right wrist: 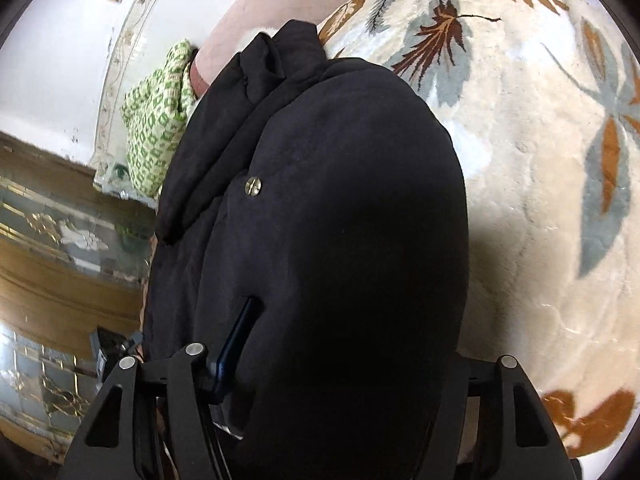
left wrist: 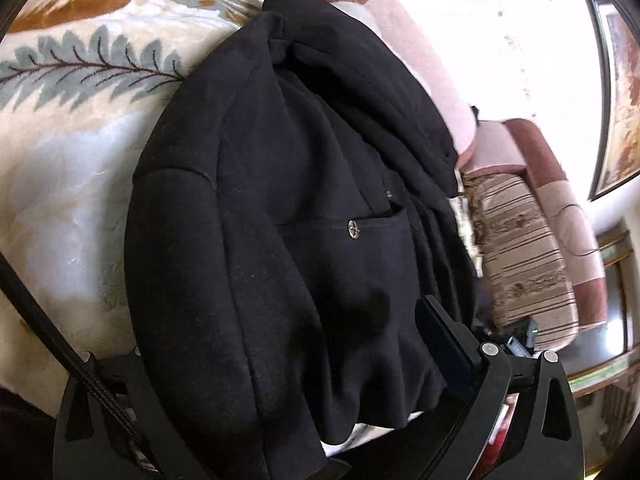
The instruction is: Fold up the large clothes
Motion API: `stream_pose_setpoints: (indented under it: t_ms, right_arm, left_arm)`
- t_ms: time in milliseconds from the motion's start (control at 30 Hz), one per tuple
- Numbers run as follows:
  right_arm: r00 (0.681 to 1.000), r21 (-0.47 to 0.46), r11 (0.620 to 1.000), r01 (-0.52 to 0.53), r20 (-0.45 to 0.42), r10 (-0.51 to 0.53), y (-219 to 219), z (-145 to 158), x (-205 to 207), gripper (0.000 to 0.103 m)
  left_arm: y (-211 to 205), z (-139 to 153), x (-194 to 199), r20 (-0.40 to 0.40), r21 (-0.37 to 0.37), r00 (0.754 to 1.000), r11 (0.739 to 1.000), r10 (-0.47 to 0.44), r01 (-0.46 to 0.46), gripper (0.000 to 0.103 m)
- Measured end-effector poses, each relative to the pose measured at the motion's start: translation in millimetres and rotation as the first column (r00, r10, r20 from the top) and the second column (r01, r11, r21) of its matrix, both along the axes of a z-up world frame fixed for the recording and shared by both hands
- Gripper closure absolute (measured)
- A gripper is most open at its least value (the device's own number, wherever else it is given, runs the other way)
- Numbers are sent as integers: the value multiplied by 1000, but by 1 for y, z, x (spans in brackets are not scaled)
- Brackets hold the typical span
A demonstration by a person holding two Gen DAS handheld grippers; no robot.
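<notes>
Your left tongs (left wrist: 288,392) and right tongs (right wrist: 320,380) each have the black coat (left wrist: 280,200) bunched between their fingers; how tightly, you cannot tell. The coat stretches ahead of both tongs over the leaf-patterned blanket (right wrist: 540,180).

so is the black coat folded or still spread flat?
Folded, at least partly: the black coat is a doubled-over bundle with layered edges on the leaf-print blanket. Final fold: cannot tell.

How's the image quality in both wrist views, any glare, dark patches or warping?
Left wrist view: the wall is blown out white, and the black coat keeps visible seams. Right wrist view: the coat's lower half sinks into featureless shadow, and the leaf-patterned blanket is bright. Both bend strongly at the fisheye edges.
</notes>
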State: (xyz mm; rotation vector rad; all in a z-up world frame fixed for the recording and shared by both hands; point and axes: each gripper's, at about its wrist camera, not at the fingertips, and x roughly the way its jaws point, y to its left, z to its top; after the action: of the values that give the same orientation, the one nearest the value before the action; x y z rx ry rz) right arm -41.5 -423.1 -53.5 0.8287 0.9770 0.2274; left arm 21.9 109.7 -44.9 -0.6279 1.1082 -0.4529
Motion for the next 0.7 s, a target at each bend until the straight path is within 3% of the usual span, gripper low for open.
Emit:
stream_pose_setpoints:
  t_ms: [33, 67, 100, 167, 333, 433, 533, 700]
  right_arm:
    - [1000, 6, 1000, 13, 0, -13, -1, -1, 1, 64]
    - [1000, 4, 1000, 24, -5, -24, 0, -1, 2, 69]
    - [999, -10, 999, 35, -2, -35, 1, 1, 2, 77]
    - [999, -16, 999, 37, 34, -37, 6, 16, 3, 83]
    - [979, -25, 1000, 4, 202, 2, 20, 79, -15, 90]
    - [963, -20, 999, -27, 269, 32, 35, 105, -29, 90]
    - [956, -19, 998, -61, 285, 64, 45, 106, -47, 90]
    - [987, -122, 991, -58, 139, 75, 45, 57, -61, 90]
  left_arm:
    - [-4, 3, 0, -2, 58, 1000, 998, 6, -6, 23]
    - [-8, 6, 0, -10, 132, 1000, 991, 15, -13, 59]
    - [-10, 10, 3, -20, 176, 1000, 984, 10, -7, 76]
    - [-5, 31, 6, 9, 173, 1000, 985, 16, -18, 86]
    - [4, 102, -9, 171, 139, 984, 988, 40, -64, 91]
    - [14, 119, -28, 202, 127, 979, 990, 39, -66, 91]
    - [15, 105, -46, 190, 179, 981, 982, 28, -62, 91]
    - [26, 58, -49, 97, 223, 994, 972, 53, -74, 91]
